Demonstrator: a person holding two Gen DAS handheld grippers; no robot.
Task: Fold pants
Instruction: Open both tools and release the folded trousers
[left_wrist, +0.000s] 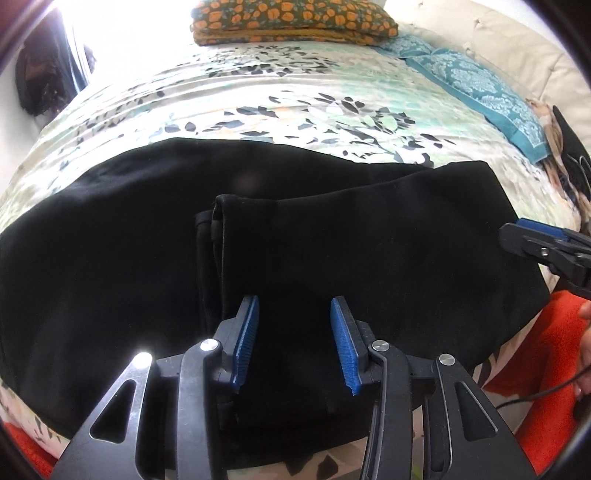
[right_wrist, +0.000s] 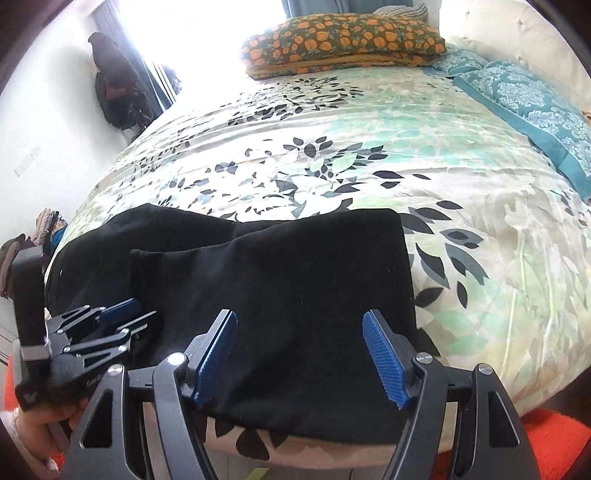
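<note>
Black pants (left_wrist: 140, 258) lie across the near edge of the bed, with one part folded over on the right so a folded edge (left_wrist: 218, 206) runs down the middle. They also show in the right wrist view (right_wrist: 280, 288). My left gripper (left_wrist: 293, 306) is open and empty, just above the folded layer near the bed's front edge. My right gripper (right_wrist: 299, 321) is open and empty, over the right end of the pants. The right gripper also shows at the right edge of the left wrist view (left_wrist: 524, 236). The left gripper shows at the left of the right wrist view (right_wrist: 122, 310).
The bed has a leaf-patterned cover (right_wrist: 332, 147). An orange-flowered pillow (right_wrist: 343, 40) lies at the far end and a teal patterned pillow (right_wrist: 532, 103) at the far right. An orange rug (right_wrist: 557, 435) lies below the bed's edge. Dark clothes hang on the left wall (right_wrist: 114, 85).
</note>
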